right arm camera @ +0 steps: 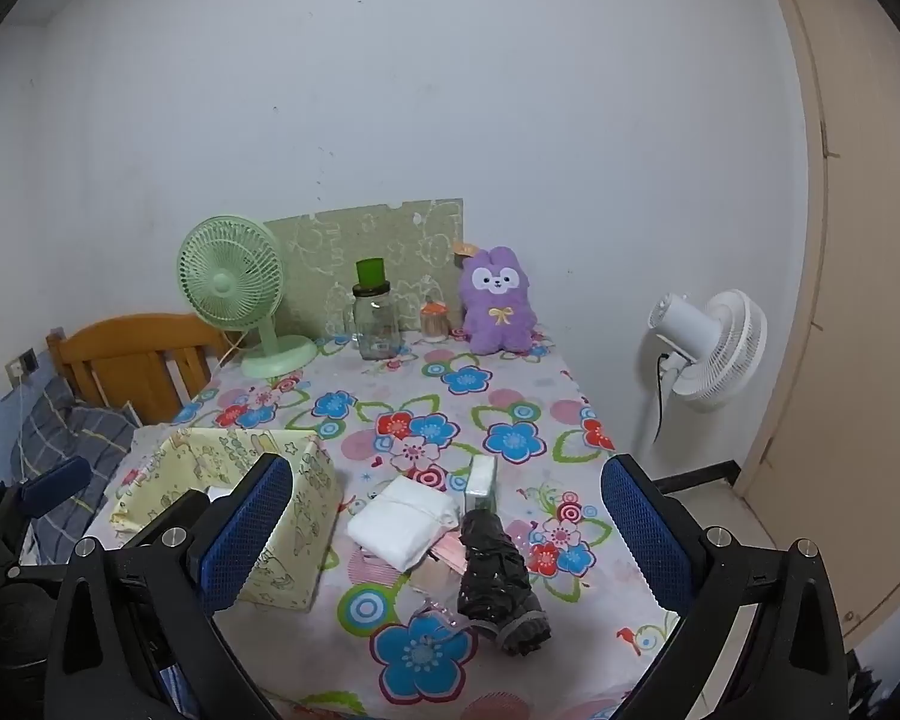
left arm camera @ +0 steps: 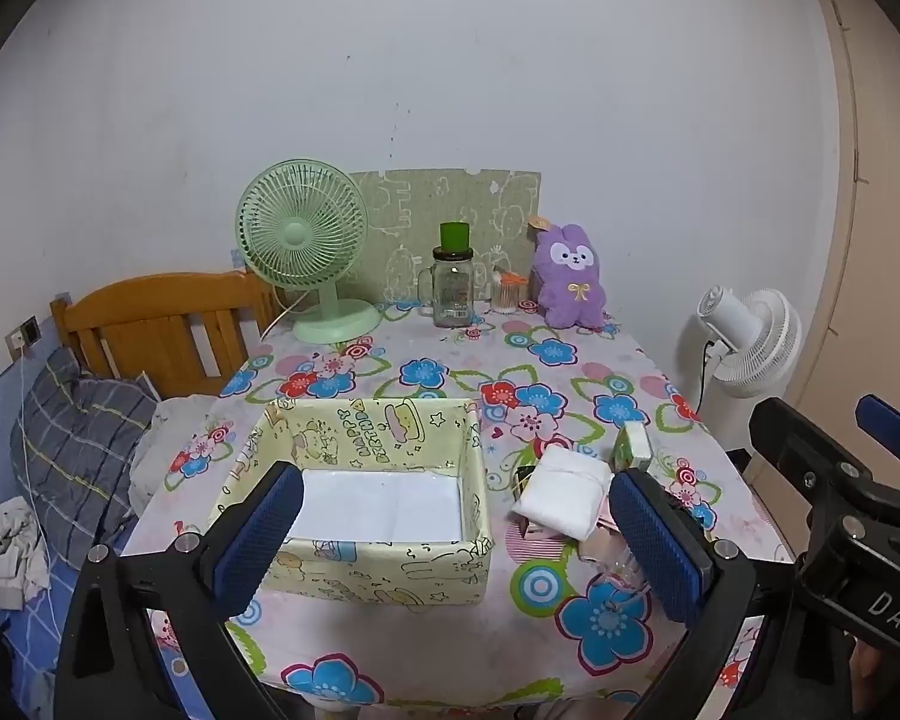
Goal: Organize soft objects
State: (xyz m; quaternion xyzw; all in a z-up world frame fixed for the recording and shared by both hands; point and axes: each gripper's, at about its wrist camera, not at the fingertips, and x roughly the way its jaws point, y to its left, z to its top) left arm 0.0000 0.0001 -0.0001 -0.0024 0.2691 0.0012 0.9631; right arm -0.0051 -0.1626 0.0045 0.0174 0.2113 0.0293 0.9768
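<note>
Left hand-held gripper (left arm camera: pixel 456 540) hangs wide open above the yellow box (left arm camera: pixel 360 564), folded white cloth (left arm camera: pixel 561 498) beside it

The left gripper's right finger (left arm camera: pixel 660 546) is covering part of the small clutter beside the folded white cloth (left arm camera: pixel 561 495), and those pinkish pieces are staying too jumbled to identify. The yellow box (right arm camera: pixel 288 516) is being partly masked by the right gripper's left finger (right arm camera: pixel 243 531). The black bundle (right arm camera: pixel 498 576) is looking too dark and crinkled to name. The jar's (left arm camera: pixel 452 294) label is reading as blur.
</note>
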